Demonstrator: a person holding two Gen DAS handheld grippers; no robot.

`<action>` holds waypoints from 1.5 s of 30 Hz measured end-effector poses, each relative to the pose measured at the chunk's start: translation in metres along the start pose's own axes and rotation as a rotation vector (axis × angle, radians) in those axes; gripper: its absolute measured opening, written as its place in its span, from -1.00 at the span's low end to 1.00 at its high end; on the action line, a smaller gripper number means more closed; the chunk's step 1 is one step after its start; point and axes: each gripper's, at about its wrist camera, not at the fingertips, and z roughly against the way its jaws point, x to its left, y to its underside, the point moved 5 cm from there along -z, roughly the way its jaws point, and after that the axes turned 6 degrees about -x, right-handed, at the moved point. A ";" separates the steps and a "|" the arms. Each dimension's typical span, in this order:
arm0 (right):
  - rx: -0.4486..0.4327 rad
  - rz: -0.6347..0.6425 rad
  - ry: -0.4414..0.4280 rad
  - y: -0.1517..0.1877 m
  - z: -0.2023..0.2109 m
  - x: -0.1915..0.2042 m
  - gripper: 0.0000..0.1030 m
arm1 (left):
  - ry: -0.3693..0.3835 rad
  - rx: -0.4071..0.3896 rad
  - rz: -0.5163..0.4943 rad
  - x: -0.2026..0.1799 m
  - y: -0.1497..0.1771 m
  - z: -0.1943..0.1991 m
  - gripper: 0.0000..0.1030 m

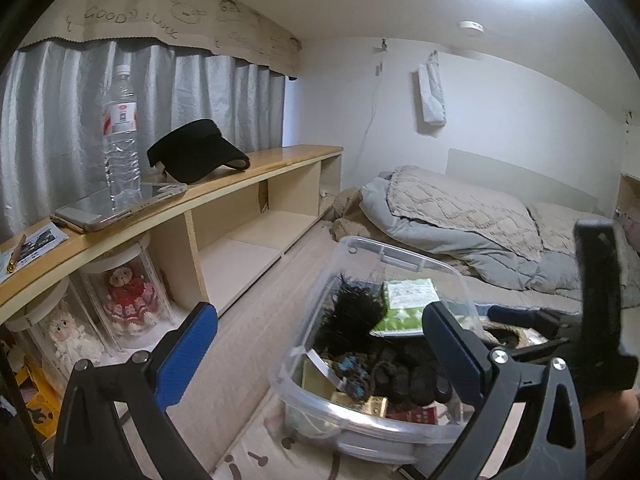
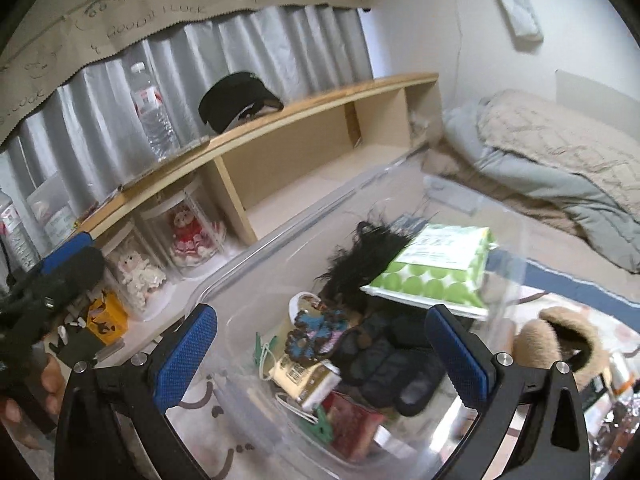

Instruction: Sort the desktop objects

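A clear plastic bin (image 1: pixel 400 258) sits on the bed sheet, low in both views. It holds a green dotted tissue pack (image 2: pixel 436 268), a black feathery item (image 2: pixel 368 256), a blue-and-black crochet piece (image 2: pixel 316 332), dark pouches and small boxes. My left gripper (image 1: pixel 320 354) is open before the bin's near left corner, with nothing between its blue pads. Over the bin's near side my right gripper (image 2: pixel 322 358) stands wide open and empty. On the wooden shelf (image 1: pixel 224 188) are a water bottle (image 1: pixel 120 128), a black visor cap (image 1: pixel 196 152) and a phone (image 1: pixel 116 206).
Dolls in clear cylinders (image 1: pixel 128 296) stand under the shelf at left. A folded quilt (image 1: pixel 460 216) lies on the bed behind the bin. A brown plush item (image 2: pixel 560 340) lies right of the bin. A hand (image 2: pixel 48 384) holds the left gripper at the far left.
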 end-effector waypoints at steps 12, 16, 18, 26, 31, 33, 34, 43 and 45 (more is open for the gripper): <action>-0.024 0.052 0.111 0.021 0.074 -0.018 1.00 | 0.067 0.052 -0.027 -0.052 0.014 0.023 1.00; -0.029 0.061 0.148 0.031 0.094 -0.024 1.00 | 0.079 0.059 -0.028 -0.061 0.023 0.030 1.00; -0.031 0.066 0.166 0.038 0.104 -0.025 1.00 | 0.077 0.055 -0.026 -0.064 0.027 0.035 1.00; -0.032 0.077 0.220 0.059 0.131 -0.031 1.00 | 0.092 0.075 -0.067 -0.079 0.047 0.048 1.00; -0.043 0.075 0.246 0.070 0.145 -0.037 1.00 | 0.109 0.106 -0.078 -0.087 0.062 0.052 1.00; -0.047 0.075 0.258 0.075 0.152 -0.040 1.00 | 0.117 0.121 -0.083 -0.092 0.069 0.053 1.00; -0.048 0.073 0.262 0.077 0.154 -0.042 1.00 | 0.121 0.126 -0.086 -0.094 0.072 0.053 1.00; -0.058 0.078 0.289 0.092 0.171 -0.048 1.00 | 0.139 0.150 -0.103 -0.109 0.093 0.057 1.00; -0.059 0.079 0.291 0.095 0.174 -0.048 1.00 | 0.141 0.152 -0.106 -0.110 0.095 0.058 1.00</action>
